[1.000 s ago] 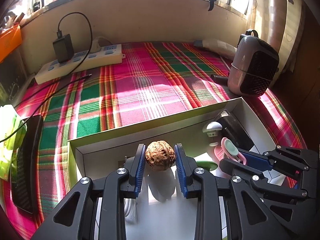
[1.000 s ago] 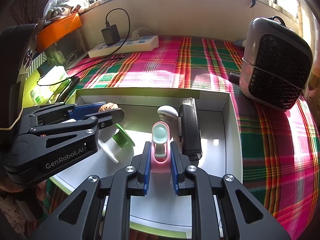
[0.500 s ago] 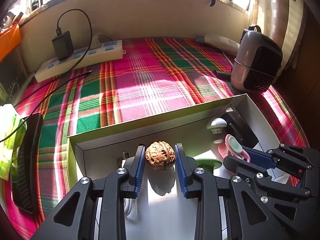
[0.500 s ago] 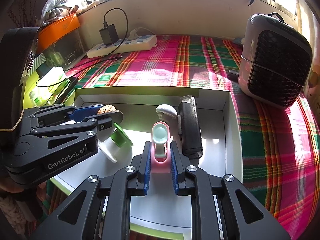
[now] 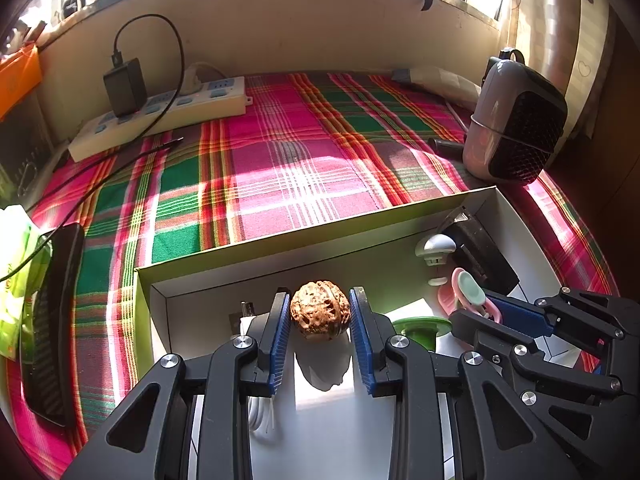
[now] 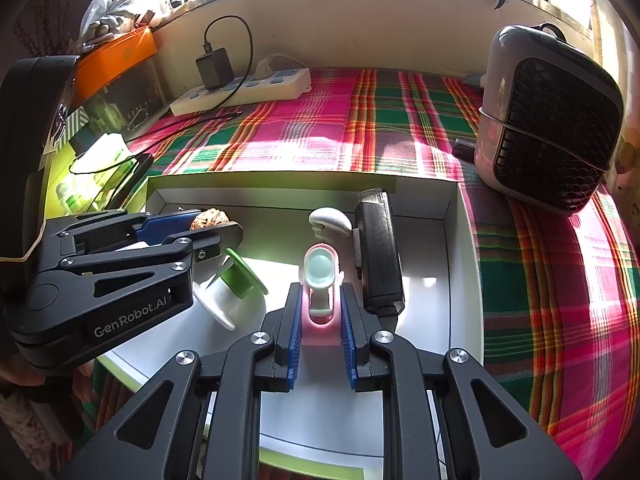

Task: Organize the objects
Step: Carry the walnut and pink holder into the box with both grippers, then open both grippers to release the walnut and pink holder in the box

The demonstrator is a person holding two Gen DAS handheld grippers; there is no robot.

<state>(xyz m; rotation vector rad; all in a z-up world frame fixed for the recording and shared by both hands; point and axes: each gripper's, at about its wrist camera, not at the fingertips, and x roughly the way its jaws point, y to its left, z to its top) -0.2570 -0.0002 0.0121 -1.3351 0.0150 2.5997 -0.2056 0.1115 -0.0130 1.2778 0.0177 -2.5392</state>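
Observation:
My left gripper (image 5: pixel 320 314) is shut on a brown walnut (image 5: pixel 319 314) and holds it above the floor of a white open box (image 5: pixel 304 236), near its left end. My right gripper (image 6: pixel 319 312) is shut on a pink holder with a pale green piece (image 6: pixel 319 280), inside the same box (image 6: pixel 464 240). The walnut also shows in the right wrist view (image 6: pixel 209 218) between the left gripper's fingers (image 6: pixel 172 220). The right gripper shows in the left wrist view (image 5: pixel 500 320).
In the box lie a black rectangular device (image 6: pixel 378 256), a white mushroom-shaped piece (image 6: pixel 330 220), a green-and-white spool (image 6: pixel 236 280) and a white cable (image 5: pixel 260 412). On the plaid cloth stand a small heater (image 6: pixel 548 120) and a power strip (image 6: pixel 244 88). A black item (image 5: pixel 52 320) lies left.
The left gripper with the walnut has risen and pulled back a little. The right gripper still grips the pink holder in about the same place.

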